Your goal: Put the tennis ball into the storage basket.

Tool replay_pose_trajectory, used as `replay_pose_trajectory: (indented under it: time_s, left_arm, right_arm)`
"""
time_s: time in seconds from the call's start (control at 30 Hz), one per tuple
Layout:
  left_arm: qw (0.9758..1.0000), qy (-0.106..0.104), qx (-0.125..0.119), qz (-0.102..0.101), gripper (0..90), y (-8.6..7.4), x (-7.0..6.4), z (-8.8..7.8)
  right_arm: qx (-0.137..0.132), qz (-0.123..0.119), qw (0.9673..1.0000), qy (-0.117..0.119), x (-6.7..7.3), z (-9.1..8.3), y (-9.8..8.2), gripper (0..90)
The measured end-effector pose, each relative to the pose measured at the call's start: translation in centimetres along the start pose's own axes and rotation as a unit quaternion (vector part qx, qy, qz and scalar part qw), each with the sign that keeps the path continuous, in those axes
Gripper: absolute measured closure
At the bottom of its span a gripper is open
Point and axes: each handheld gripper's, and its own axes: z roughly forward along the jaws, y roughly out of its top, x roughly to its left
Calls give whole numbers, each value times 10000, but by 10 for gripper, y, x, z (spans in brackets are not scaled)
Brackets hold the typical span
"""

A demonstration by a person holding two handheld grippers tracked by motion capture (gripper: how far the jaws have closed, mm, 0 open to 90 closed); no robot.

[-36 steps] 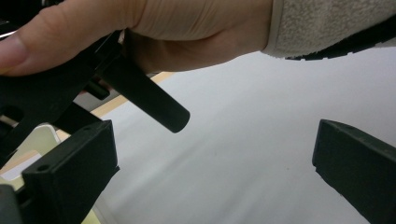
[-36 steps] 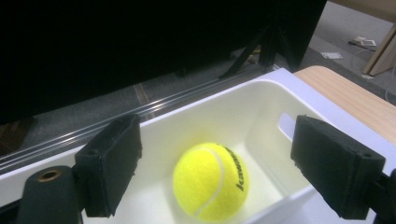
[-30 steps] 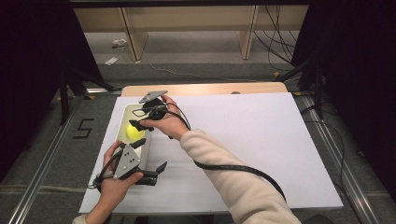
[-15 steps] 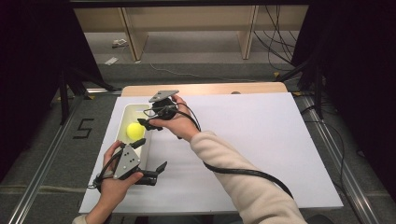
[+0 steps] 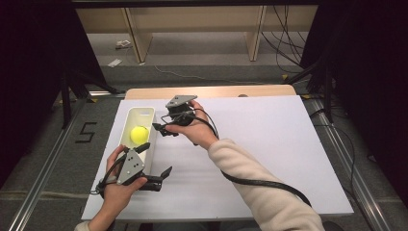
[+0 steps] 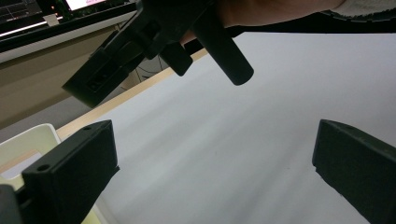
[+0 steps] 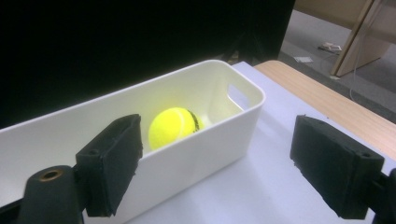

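High view: fuzzy yellow ball [image 5: 139, 133] sits inside a smooth white plastic bin [image 5: 146, 113], oblong, rounded corners. Right gripper [image 5: 161, 128] just right of bin, left gripper [image 5: 156, 171] at its near end; both spread wide, empty. Matte white sheet covers wooden desk [image 5: 211, 91]; grey floor beyond.
Left gripper view: blocky black fingers [image 6: 74, 168] apart, bin corner beside them.
Right gripper view: ball mid-bin, handle slot in end wall.

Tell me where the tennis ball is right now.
The tennis ball lies inside the white bin at the table's left, between the left gripper and the right gripper.
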Motion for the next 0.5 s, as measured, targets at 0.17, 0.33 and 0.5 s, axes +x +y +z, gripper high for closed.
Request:
replay_pose_trajectory:
  time_s: [0.17, 0.33, 0.5]
  left_arm:
    - [10000, 8, 0, -2, 0, 0, 0, 0]
    - [10000, 5, 1, -2, 0, 0, 0, 0]
    - [10000, 6, 3, 0, 0, 0, 0, 0]
  right_arm:
    - [-8, 6, 10000, -5, -2, -8, -5, 176]
    - [-2, 7, 10000, -30, -2, -16, -11, 176]
    - [-18, 66, 10000, -25, -3, -26, -17, 176]
